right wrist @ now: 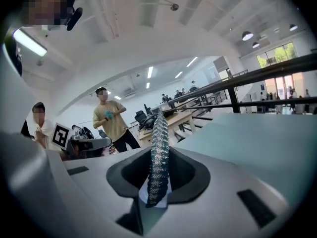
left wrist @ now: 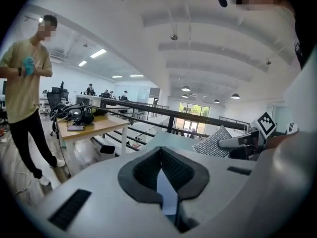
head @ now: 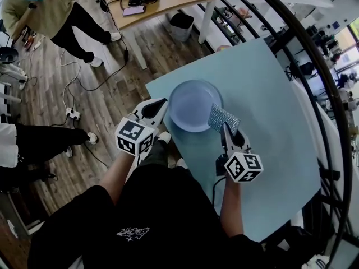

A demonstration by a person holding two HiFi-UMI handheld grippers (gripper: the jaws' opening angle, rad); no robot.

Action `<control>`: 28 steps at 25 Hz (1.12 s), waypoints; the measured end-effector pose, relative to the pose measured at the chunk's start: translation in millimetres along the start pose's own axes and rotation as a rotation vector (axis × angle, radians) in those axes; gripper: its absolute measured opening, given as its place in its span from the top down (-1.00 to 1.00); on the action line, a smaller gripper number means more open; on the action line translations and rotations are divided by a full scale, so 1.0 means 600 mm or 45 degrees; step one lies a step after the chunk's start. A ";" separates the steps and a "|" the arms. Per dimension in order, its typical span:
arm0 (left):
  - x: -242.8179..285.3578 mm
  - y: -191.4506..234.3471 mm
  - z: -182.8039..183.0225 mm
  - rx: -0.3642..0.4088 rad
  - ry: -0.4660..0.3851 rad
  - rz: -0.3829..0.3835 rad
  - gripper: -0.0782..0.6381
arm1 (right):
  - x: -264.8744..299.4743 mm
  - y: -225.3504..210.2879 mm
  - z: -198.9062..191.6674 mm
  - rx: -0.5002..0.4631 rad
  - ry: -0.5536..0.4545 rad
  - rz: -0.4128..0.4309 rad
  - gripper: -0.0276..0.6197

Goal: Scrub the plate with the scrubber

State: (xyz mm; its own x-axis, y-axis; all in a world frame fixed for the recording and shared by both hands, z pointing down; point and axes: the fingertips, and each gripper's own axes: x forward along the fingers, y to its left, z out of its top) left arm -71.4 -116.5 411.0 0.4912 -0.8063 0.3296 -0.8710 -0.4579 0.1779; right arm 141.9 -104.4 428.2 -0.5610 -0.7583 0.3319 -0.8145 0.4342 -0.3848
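Scrubbing looks barely started: left tool pinches the round pale-blue plate, right tool clamps the silver mesh scrubber at the plate's right rim.

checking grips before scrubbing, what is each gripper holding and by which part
The right gripper pinches the scrubber by its near edge. The left gripper clamps the plate at its left rim.
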 end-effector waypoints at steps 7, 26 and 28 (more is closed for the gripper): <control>0.110 0.051 -0.078 -0.051 0.235 -0.113 0.76 | 0.067 -0.054 -0.038 0.186 0.074 -0.095 0.65; 0.208 0.147 -0.231 -0.200 0.627 -0.207 0.53 | 0.155 -0.092 -0.160 0.254 0.414 -0.230 0.65; 0.214 0.148 -0.239 -0.221 0.647 -0.222 0.53 | 0.160 -0.094 -0.167 0.263 0.442 -0.230 0.65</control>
State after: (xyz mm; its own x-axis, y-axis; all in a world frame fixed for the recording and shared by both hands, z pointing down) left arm -87.0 -207.1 601.8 0.5998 -0.4232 0.6791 -0.7870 -0.4653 0.4051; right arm 119.0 -152.7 568.1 -0.4572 -0.5897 0.6658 -0.8774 0.1763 -0.4463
